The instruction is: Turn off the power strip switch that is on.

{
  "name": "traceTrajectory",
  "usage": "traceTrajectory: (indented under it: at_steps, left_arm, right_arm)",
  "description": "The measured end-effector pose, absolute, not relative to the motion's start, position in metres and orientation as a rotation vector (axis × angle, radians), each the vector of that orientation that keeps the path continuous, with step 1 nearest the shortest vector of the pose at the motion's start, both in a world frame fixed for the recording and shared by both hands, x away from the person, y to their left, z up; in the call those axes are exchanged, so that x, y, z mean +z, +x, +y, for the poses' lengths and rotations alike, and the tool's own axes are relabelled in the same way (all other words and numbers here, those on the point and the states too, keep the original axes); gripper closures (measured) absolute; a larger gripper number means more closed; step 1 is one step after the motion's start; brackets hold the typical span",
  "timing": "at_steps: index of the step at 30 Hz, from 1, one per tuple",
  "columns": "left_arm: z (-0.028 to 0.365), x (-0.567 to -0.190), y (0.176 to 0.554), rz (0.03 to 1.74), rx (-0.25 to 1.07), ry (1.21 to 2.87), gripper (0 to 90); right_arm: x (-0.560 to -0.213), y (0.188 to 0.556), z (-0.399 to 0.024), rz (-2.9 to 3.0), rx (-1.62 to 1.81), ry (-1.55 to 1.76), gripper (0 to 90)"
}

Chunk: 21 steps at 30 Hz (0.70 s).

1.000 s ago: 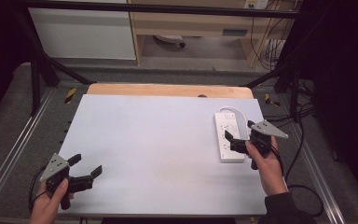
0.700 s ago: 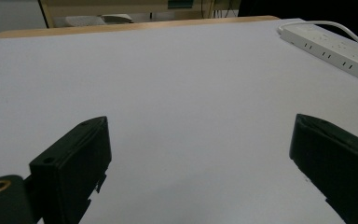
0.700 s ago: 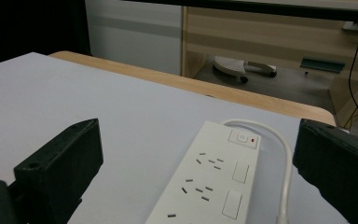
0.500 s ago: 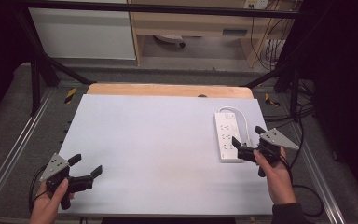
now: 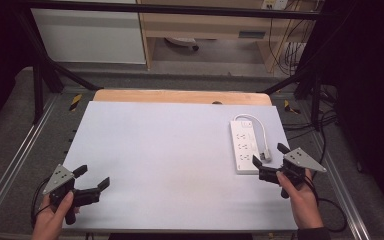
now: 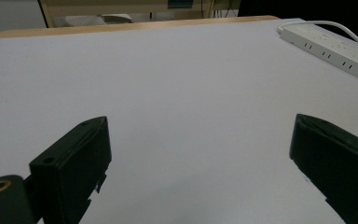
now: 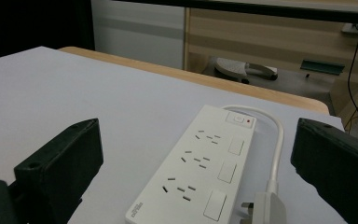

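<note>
A white power strip [image 5: 244, 145] lies flat at the right side of the white table [image 5: 170, 150], its white cable [image 5: 260, 127] looping round to a plug [image 5: 266, 155] beside its near end. My right gripper [image 5: 269, 154] is open just behind that near end, holding nothing. In the right gripper view the power strip [image 7: 200, 168] and the plug [image 7: 268, 207] lie ahead between the spread jaws of the right gripper [image 7: 198, 127]. My left gripper [image 5: 92, 176] rests open and empty at the near left corner. The left gripper view shows the left gripper [image 6: 200, 123] and, far right, the strip [image 6: 331, 46].
A wooden edge [image 5: 180, 96] borders the table's far side. Metal rails [image 5: 15, 165] run along both sides. Beyond the table stand a pale cabinet [image 5: 87, 35] and a wooden shelf [image 5: 205, 25], with cables [image 5: 325, 125] hanging at the right.
My right gripper has drawn back toward the person, from over the strip's near end to just behind it, staying open. The left gripper has not moved.
</note>
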<state>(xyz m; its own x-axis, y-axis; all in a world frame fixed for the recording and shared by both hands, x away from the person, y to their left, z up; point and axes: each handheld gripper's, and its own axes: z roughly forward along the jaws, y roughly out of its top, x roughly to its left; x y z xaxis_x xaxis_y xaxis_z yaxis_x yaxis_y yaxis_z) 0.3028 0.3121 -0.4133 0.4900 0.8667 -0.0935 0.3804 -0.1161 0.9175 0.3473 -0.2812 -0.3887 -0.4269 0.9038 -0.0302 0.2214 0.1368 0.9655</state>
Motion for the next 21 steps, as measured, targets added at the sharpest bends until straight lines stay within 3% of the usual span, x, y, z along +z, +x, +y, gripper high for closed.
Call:
traceTrajectory:
  at_steps: [21]
  left_arm:
    - [0.312,-0.413,0.303,1.065,0.594,1.711,5.3]
  right_arm:
    - [-0.422,0.342,-0.294,1.793,1.325,1.142,3.2]
